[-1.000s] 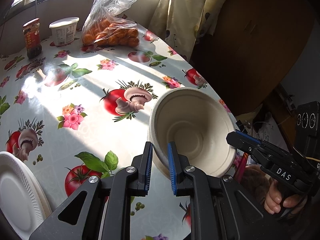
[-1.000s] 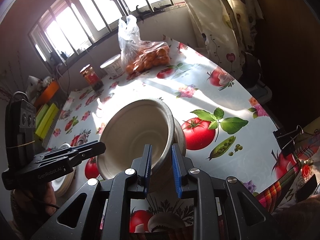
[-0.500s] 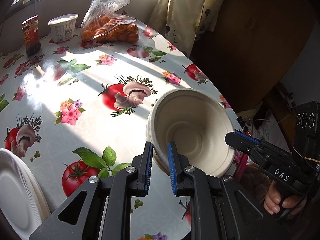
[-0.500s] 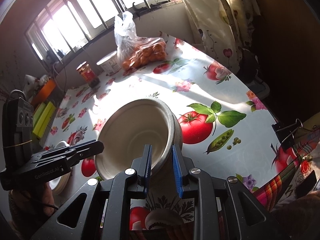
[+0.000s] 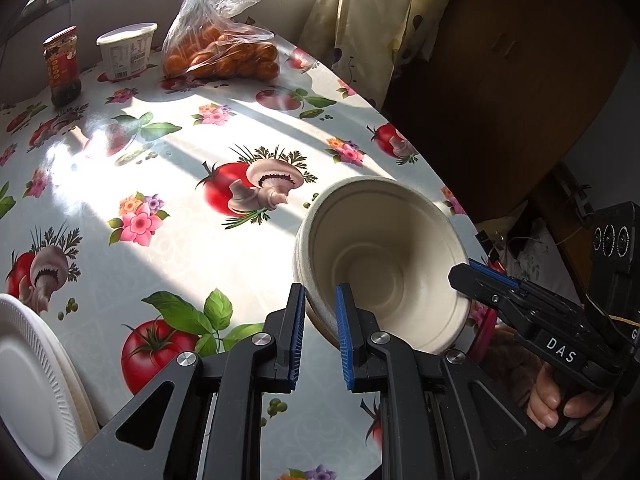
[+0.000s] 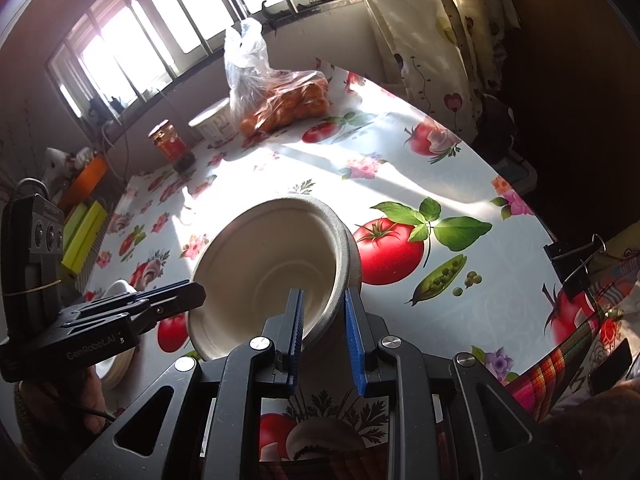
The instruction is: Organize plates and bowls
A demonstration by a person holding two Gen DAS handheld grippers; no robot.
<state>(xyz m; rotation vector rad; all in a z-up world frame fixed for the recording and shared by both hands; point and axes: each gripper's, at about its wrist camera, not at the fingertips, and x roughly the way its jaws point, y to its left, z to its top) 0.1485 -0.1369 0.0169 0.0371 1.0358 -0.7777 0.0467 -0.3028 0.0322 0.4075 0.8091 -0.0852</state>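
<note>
1. Pinching the near rim of the off-white moulded-fibre bowl (image 5: 384,264), the left gripper (image 5: 320,332) is sitting with its blue pads narrow, one outside the wall and one inside.
2. Right gripper (image 6: 324,336) is straddling the opposite rim of the same bowl (image 6: 272,264) with a narrow gap; inner pad is looking in contact, outer pad contact I cannot tell.
3. Bowl is sitting tilted, mouth facing the left camera, over the edge zone of the round table with the tomato-and-mushroom printed oilcloth (image 5: 168,184); whether its base is touching the cloth I cannot tell.
4. A second rim is showing just under the top one, so possibly nested bowls.
5. White foam plates (image 5: 28,392) are lying stacked at the table's left edge, well apart from the bowl.
6. Clear plastic bag of oranges (image 5: 220,48), white lidded tub (image 5: 126,50) and red-labelled glass jar (image 5: 62,68) are standing along the far side under the window.
</note>
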